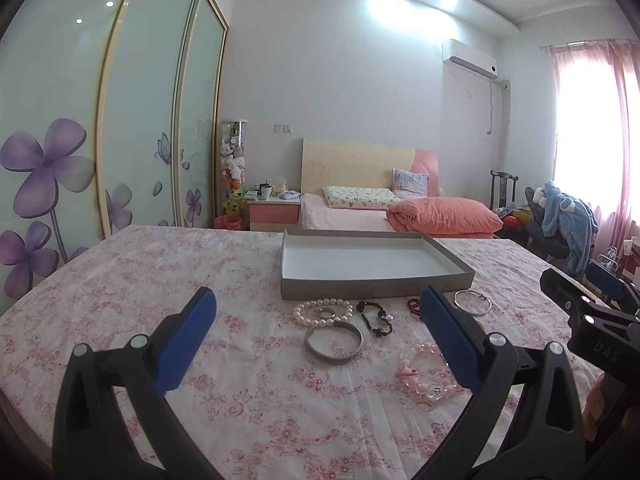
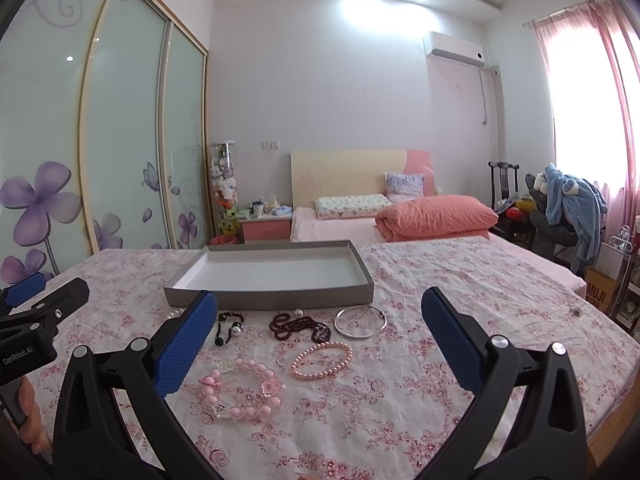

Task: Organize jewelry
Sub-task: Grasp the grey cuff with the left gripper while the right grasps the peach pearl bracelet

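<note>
A shallow grey box (image 1: 376, 286) with a white inside stands on the floral tablecloth; it also shows in the right wrist view (image 2: 272, 298). In front of it lie a white pearl bracelet (image 1: 322, 312), a wide silver bangle (image 1: 334, 344), a black bead bracelet (image 1: 376, 318), a thin silver bangle (image 2: 360, 322), dark red beads (image 2: 298, 326), a pink pearl bracelet (image 2: 322, 360) and a chunky pink bead bracelet (image 2: 242, 394). My left gripper (image 1: 318, 300) is open and empty above the jewelry. My right gripper (image 2: 318, 300) is open and empty too.
The table has a pink floral cloth (image 1: 120, 280). Behind it stand a bed (image 1: 400, 208), a nightstand (image 1: 274, 210) and a wardrobe with flower doors (image 1: 60, 160). A chair with a blue garment (image 2: 572, 208) is at the right.
</note>
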Action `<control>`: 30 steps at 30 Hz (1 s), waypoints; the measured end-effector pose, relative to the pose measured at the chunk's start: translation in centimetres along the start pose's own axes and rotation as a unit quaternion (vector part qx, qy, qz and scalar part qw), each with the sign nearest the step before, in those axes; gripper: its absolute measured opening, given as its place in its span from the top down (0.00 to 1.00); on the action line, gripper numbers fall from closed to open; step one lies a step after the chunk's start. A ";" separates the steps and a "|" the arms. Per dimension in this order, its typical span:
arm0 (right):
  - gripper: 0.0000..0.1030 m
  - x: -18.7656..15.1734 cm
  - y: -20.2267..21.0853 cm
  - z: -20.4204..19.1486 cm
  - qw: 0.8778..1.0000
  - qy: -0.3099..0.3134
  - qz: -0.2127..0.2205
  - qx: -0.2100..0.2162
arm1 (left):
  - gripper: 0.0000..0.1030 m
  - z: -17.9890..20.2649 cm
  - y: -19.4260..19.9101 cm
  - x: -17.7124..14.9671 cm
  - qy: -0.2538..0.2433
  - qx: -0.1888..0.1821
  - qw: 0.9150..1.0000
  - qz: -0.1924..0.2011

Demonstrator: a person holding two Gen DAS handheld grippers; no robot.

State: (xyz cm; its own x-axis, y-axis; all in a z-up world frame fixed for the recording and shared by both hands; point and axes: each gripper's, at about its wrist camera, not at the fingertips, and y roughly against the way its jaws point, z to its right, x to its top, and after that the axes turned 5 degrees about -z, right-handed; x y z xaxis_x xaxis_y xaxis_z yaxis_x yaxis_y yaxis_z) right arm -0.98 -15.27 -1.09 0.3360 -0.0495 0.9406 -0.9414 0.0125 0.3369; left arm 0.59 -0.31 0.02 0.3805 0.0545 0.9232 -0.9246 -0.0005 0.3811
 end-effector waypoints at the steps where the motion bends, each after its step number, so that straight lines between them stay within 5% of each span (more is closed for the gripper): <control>1: 0.02 0.3 -0.1 0.2 1.000 -0.001 -0.007 -0.002 | 0.04 0.0 -0.2 0.0 0.000 0.002 1.000 -0.006; 6: 0.02 0.4 -4.4 1.9 0.994 -0.017 -0.105 -0.006 | 0.04 -1.0 -3.0 -0.4 0.002 -0.001 0.999 -0.049; 11: 0.44 -0.3 -9.3 2.8 0.973 -0.032 -0.229 0.000 | 0.04 -1.6 -5.7 -0.5 0.012 -0.008 0.994 -0.107; 14: 0.58 -1.4 -11.5 2.7 0.957 -0.042 -0.286 0.013 | 0.04 -1.9 -7.6 -0.6 0.015 -0.020 0.989 -0.145; 20: 0.71 -2.3 -13.7 1.8 0.945 -0.024 -0.327 0.004 | 0.04 -1.7 -11.0 -1.0 0.001 -0.023 0.978 -0.209; 26: 0.88 -2.0 -12.2 1.6 0.949 -0.010 -0.316 -0.012 | 0.07 -0.6 -14.7 -1.8 -0.014 -0.019 0.960 -0.277; 30: 0.89 -2.1 -12.1 1.6 0.951 -0.014 -0.309 -0.008 | 0.08 -0.2 -16.4 -2.0 -0.017 -0.007 0.954 -0.300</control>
State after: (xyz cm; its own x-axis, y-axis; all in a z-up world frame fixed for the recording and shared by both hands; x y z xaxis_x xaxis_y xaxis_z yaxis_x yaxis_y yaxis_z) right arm 9.68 -16.87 -7.20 0.8239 -0.0781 0.5614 -0.5639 -0.0121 0.8258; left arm 15.00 -0.19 -8.08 0.8411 0.0086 0.5408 -0.5407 0.0336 0.8405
